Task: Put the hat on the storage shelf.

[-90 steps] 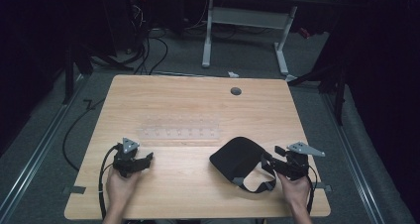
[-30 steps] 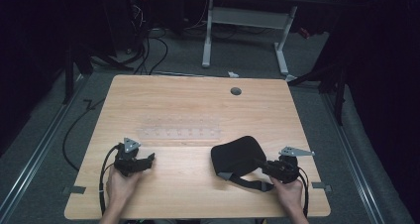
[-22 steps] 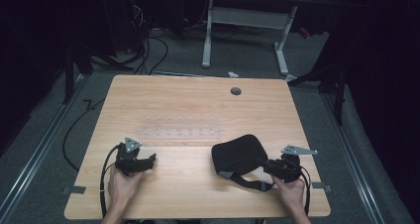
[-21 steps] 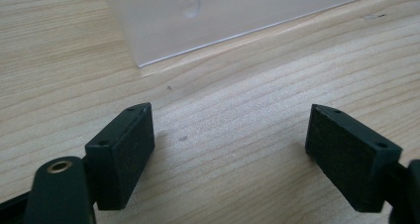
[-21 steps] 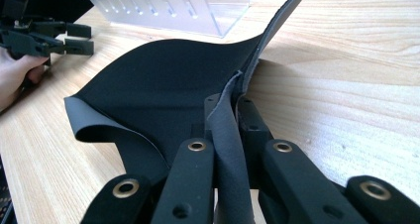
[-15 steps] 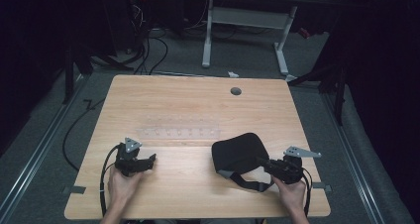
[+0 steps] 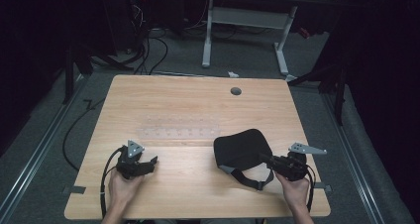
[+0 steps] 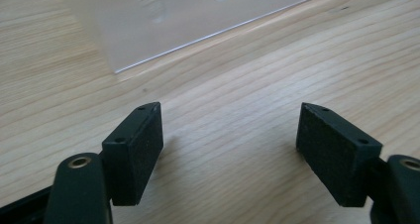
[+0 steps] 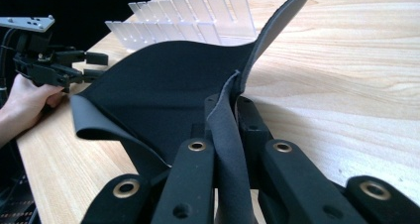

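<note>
A black padded eye mask [image 7: 241, 148] lies on the wooden table [image 7: 188, 105], right of centre, its strap [image 7: 250, 181] looping toward the front edge. My right gripper [image 7: 266, 160] is shut on the mask's near edge; in the right gripper view the jaws of the right gripper [image 9: 229, 116] pinch the grey fabric rim, and the mask [image 9: 158, 90] curls up beyond it. My left gripper [image 7: 151, 161] rests low at the table's front left, open. Bare wood lies between the pads [image 8: 138, 149] of the left gripper [image 8: 230, 152].
A clear plastic slotted rack [image 7: 178, 130] lies flat mid-table, just beyond both grippers, also seen as the rack [image 8: 173, 16] and the rack [image 9: 188, 16]. A round grommet hole [image 7: 236, 91] sits at the table's back. Cables and desk legs [image 7: 208, 30] stand on the floor behind.
My right gripper has shifted slightly right and away from the front edge, with the mask's edge in it; the mask nudged with it. The left gripper has stayed put.
</note>
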Action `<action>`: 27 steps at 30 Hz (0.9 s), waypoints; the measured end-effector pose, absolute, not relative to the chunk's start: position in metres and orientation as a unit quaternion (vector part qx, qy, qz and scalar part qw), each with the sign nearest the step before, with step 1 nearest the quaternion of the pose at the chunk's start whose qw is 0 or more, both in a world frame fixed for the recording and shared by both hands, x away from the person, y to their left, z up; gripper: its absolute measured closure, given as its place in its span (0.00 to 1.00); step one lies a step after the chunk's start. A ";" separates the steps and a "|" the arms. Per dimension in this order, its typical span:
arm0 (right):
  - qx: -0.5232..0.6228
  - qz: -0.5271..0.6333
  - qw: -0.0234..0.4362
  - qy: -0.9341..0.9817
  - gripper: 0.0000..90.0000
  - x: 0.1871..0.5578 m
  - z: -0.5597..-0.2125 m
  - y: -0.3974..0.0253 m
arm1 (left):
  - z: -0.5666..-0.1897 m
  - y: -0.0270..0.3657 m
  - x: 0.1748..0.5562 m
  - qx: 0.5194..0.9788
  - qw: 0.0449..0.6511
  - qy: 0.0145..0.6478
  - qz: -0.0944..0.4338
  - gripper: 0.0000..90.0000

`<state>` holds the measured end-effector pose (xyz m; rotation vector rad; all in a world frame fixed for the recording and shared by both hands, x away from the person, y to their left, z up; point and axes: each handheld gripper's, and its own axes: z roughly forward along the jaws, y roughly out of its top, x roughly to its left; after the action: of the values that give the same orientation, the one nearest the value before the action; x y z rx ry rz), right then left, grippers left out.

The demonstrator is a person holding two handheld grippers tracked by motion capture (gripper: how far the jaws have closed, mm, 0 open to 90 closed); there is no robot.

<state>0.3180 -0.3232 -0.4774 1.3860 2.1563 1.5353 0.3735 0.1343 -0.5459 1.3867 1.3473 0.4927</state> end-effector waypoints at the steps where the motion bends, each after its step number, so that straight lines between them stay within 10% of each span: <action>1: 0.462 0.512 0.077 0.720 0.97 0.318 -0.477 -0.323 | -0.545 0.132 0.372 0.588 0.543 0.564 0.204 0.30; 27: 0.435 0.510 0.046 0.741 0.96 0.330 -0.458 -0.291 | -0.489 0.061 0.328 0.647 0.619 0.433 0.104 0.31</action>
<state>0.3299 -0.2912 -0.4575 1.3267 2.2627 1.5555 0.3278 0.0608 -0.4893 1.4876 0.9962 0.2397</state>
